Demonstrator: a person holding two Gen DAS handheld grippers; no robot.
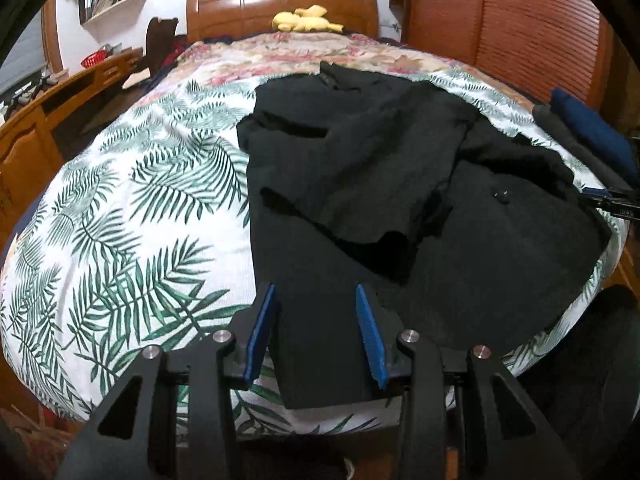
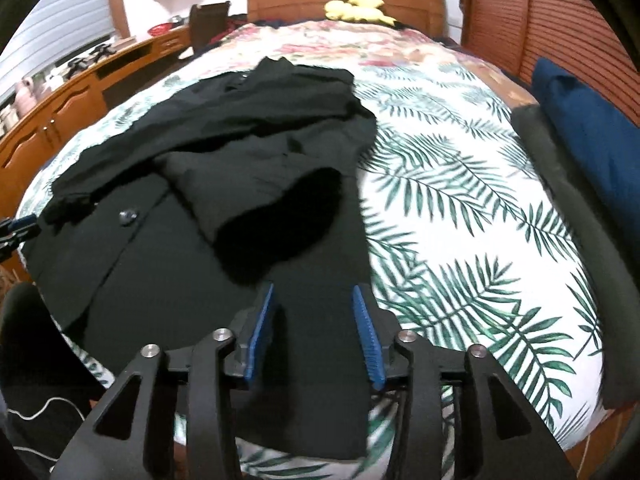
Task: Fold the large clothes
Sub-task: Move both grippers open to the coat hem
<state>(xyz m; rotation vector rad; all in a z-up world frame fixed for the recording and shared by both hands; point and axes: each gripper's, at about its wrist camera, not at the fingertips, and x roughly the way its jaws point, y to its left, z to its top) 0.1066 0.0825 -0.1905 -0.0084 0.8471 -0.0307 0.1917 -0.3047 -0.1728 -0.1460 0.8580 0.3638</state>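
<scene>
Black coat (image 1: 400, 184) lies spread on the bed (image 1: 132, 184) w/ a leaf-print sheet, sleeves folded in over the body, its near hem hanging over the near bed edge. Left gripper (image 1: 316, 296) sits at the hem's left corner, jaws apart w/ cloth between the blue pads but not pinched; right gripper (image 2: 314, 294) sits at the hem's right corner, also apart over the cloth. Yellow plush toy (image 1: 306, 19) rests far off by the wooden headboard (image 1: 240, 4); blue folded cloth (image 2: 588, 120) lies on the bed's right side.
</scene>
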